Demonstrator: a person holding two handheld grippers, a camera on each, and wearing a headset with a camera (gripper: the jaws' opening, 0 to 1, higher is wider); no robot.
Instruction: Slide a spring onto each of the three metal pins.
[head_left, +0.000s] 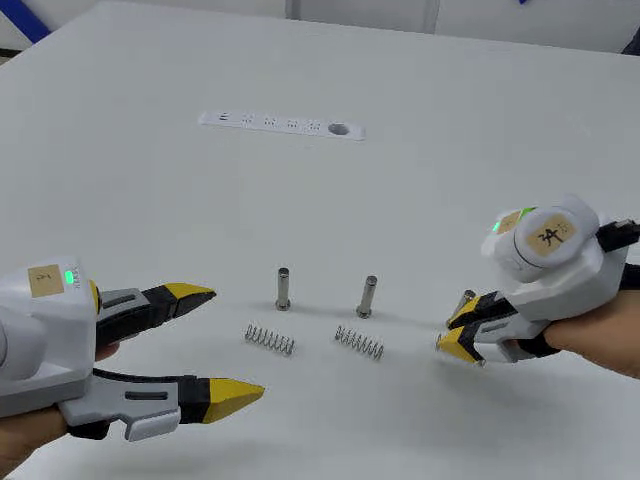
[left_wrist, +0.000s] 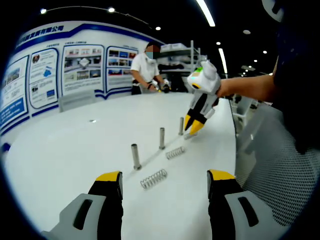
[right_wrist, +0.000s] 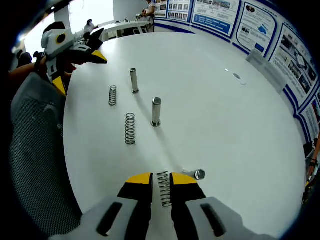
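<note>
Two metal pins (head_left: 283, 288) (head_left: 367, 296) stand upright on the white table, each with a loose spring (head_left: 269, 339) (head_left: 359, 342) lying in front of it. A third pin (head_left: 465, 300) stands just behind my right gripper (head_left: 447, 333), partly hidden by it. In the right gripper view that gripper (right_wrist: 161, 176) is shut on a third spring (right_wrist: 163, 187), low over the table beside that pin (right_wrist: 194, 174). My left gripper (head_left: 238, 342) is open and holds nothing, left of the nearest spring (left_wrist: 153, 178) and pin (left_wrist: 135, 156).
A flat white strip with slots (head_left: 283, 124) lies farther back on the table (head_left: 450, 120). A mesh chair (right_wrist: 35, 150) stands at the table's near edge. A person (left_wrist: 145, 70) stands far off in the room.
</note>
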